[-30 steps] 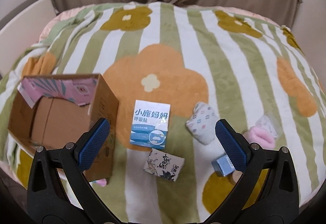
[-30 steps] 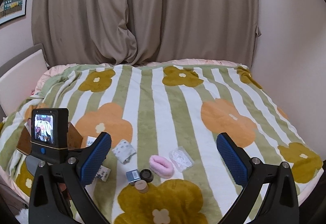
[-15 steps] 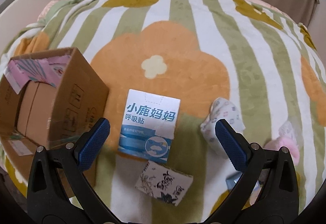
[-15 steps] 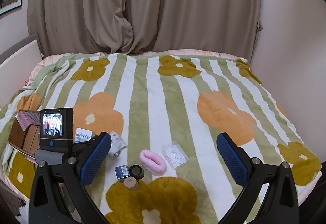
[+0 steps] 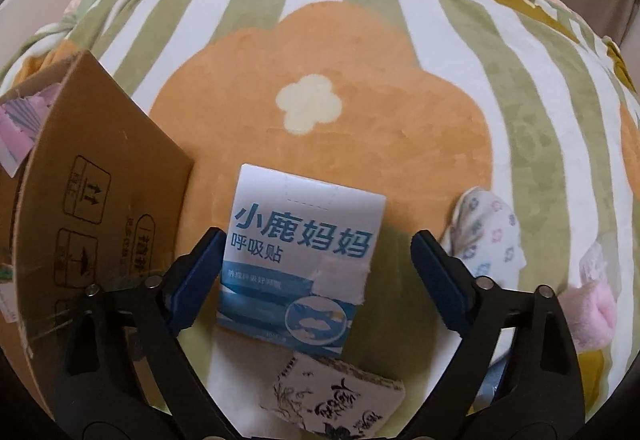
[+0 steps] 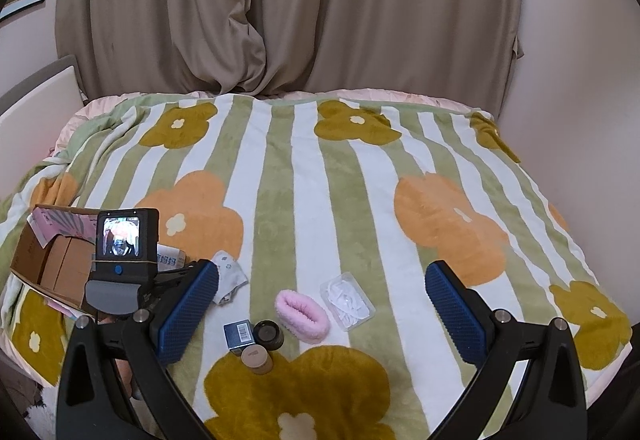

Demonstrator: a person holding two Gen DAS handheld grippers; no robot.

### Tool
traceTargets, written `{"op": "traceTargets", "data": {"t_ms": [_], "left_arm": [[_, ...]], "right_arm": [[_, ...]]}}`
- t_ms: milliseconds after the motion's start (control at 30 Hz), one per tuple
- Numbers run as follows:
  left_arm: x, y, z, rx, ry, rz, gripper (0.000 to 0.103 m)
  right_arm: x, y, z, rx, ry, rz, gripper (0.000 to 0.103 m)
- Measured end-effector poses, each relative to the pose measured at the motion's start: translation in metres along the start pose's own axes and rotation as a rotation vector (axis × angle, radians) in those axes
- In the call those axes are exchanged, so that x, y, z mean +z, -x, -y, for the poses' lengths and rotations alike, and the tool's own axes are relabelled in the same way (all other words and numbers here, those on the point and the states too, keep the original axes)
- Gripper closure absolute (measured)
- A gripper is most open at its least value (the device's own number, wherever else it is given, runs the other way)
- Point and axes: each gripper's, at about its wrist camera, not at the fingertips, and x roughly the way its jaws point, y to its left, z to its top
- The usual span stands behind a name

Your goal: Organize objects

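Left gripper (image 5: 316, 276), closer than a second ago, spread wide astride white-and-blue packet (image 5: 300, 264) lying on blanket (image 5: 320, 48) beside cardboard box (image 5: 100, 220); pickup likely imminent. Right gripper (image 6: 322, 312) spread, empty.

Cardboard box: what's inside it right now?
The cardboard box holds a pink patterned packet leaning at its far wall, above bare brown bottom flaps. The left gripper's camera unit hides the box's right part.
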Motion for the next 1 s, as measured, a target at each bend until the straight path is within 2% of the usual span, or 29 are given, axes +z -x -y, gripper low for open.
{"op": "traceTargets", "data": {"t_ms": [67,167,700,1000], "left_arm": [[0.001,-0.005,-0.004,0.000,0.013,-0.020,0.024],[0.003,-0.010,-0.008,0.002,0.020,-0.039,0.031],[-0.003,-0.003,-0.013,-0.037,0.015,-0.034,0.033],[0.000,0.038,-0.011,-0.070,-0.009,0.035,0.033]], "right_arm": [[0.000,0.000,0.000,0.000,0.000,0.001,0.000],[0.000,0.000,-0.002,0.000,0.001,0.002,0.000],[0.000,0.002,-0.003,0.003,0.000,0.005,0.000],[0.002,0.015,-0.004,0.005,-0.001,0.022,0.000]]}}
